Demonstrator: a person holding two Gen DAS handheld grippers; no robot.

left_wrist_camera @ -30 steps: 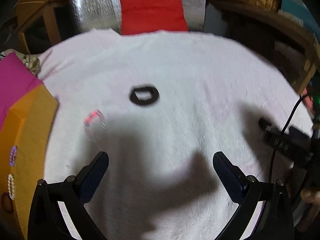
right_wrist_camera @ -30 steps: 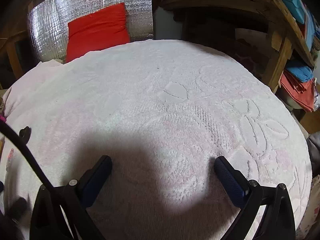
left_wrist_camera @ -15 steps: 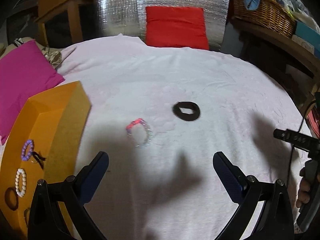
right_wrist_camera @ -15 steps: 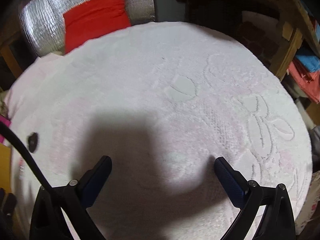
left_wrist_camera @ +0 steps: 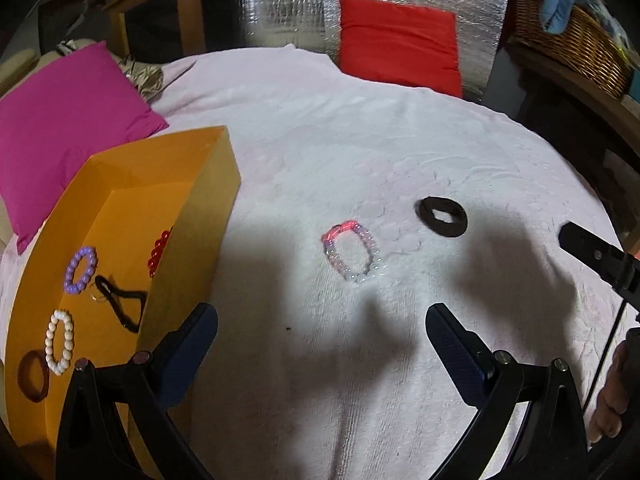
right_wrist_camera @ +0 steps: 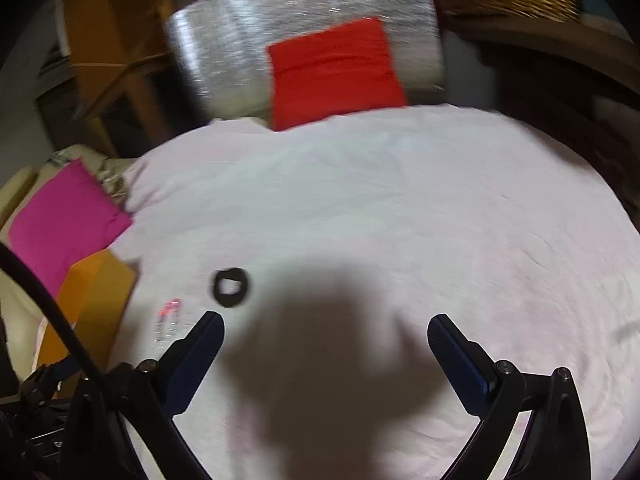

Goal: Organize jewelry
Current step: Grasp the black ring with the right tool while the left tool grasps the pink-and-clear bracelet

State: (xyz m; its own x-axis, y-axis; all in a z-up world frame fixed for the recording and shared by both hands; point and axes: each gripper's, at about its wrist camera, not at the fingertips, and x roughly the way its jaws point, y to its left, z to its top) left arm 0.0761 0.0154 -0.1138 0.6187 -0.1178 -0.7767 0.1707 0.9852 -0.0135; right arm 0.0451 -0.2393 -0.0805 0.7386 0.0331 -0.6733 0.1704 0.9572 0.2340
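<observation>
Grippers (left_wrist_camera: 320,330) (right_wrist_camera: 326,336) splayed, low above pale towel (left_wrist_camera: 400,160).

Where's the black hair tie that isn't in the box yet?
In the left wrist view the black hair tie lies on the white towel, right of the pink-and-clear bead bracelet, ahead of the open fingers.

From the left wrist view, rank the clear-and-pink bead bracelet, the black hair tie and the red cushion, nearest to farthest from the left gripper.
1. Clear-and-pink bead bracelet: on the white cover just ahead of the open left gripper, slightly right of centre.
2. Black hair tie: farther out, to the right.
3. Red cushion: at the far edge, against the silver panel.
</observation>
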